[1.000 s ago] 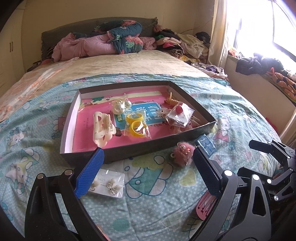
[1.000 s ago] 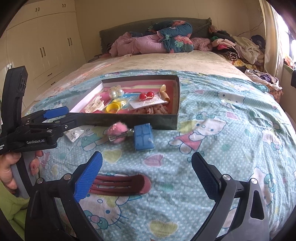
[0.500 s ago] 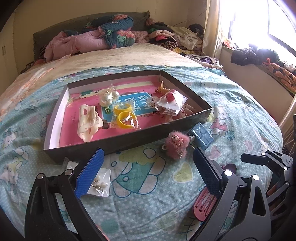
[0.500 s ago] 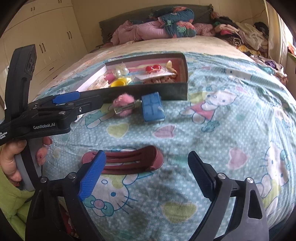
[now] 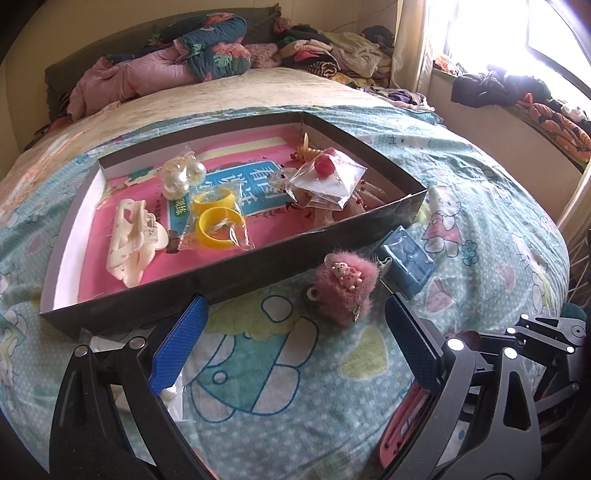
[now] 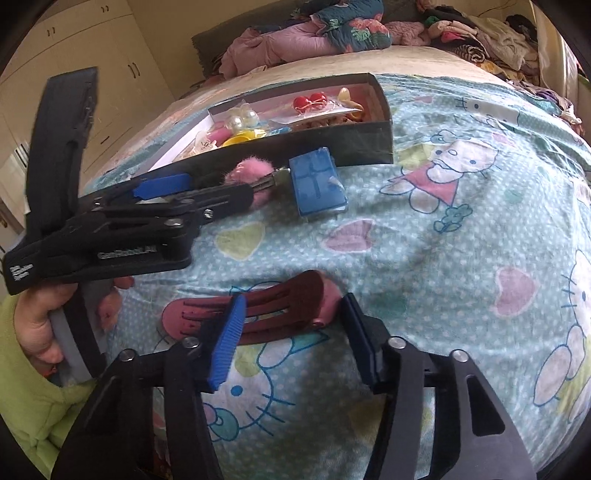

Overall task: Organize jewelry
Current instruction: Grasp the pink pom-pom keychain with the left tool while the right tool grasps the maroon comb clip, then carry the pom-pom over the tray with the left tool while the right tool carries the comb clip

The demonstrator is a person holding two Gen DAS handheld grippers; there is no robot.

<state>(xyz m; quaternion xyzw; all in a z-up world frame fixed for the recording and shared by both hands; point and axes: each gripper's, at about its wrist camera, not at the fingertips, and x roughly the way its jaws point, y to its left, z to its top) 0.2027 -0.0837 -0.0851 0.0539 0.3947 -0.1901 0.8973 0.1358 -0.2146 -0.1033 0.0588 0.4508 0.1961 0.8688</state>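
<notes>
While straddling the dark red hair clip (image 6: pixel 255 314) flat on the bedsheet (image 6: pixel 424 251), right gripper (image 6: pixel 291 343) part-closed, not yet clamped (left gripper (image 5: pixel 295 347) wide open, empty); could pinch fabric, or skid off the thin clip.

a wide bed (image 5: pixel 295 92) fills the room, its near part spread with a light blue cartoon-cat sheet (image 6: pixel 461 229) and its far part with a cream quilted cover (image 5: pixel 229 96). a dark headboard (image 5: pixel 110 62) stands against the pale yellow wall (image 5: pixel 74 22), with a pink quilt (image 5: pixel 122 81) and a dark floral blanket (image 5: pixel 214 44) bundled in front of it. a heap of clothes (image 5: pixel 332 48) lies toward the corner. bright daylight pours through the window (image 5: pixel 517 33) on the right, beside a cream curtain (image 5: pixel 410 40); dark garments (image 5: pixel 491 85) lie along the sill. cream wardrobe doors (image 6: pixel 92 48) line the left wall.
</notes>
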